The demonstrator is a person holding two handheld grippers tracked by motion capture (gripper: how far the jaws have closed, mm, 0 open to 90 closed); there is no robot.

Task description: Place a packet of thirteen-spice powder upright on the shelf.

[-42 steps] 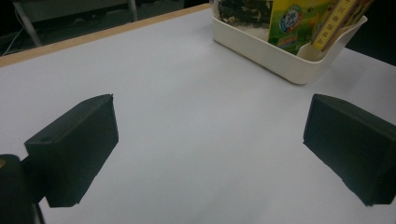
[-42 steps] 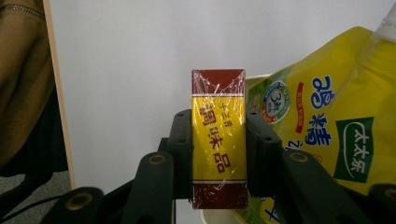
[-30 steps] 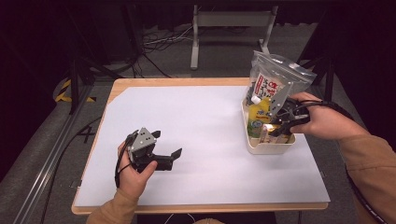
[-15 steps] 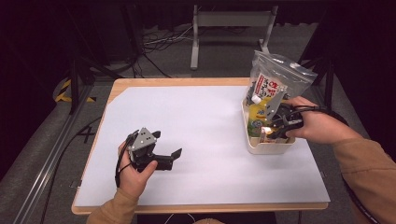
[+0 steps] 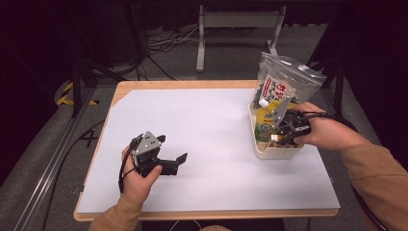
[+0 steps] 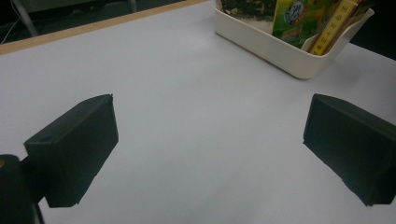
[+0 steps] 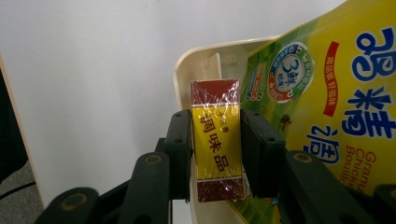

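high view: from up above the near side, looking forward and down at the big white table top (image 5: 211,144); far off, so both claws fit in.
left gripper view: rides on the left claw (image 6: 210,149), low over the table, looking ahead past its two black jaws.
right gripper view: rides on the right claw (image 7: 215,154), very close, looking down into the tub.
shared: all three see the cream plastic tub (image 5: 269,152) (image 6: 280,49) (image 7: 196,58).

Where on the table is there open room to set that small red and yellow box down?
The white table top lies bare between the left tongs and the cream bin, and along the far edge. The bin itself is crowded with the yellow pouch and box.
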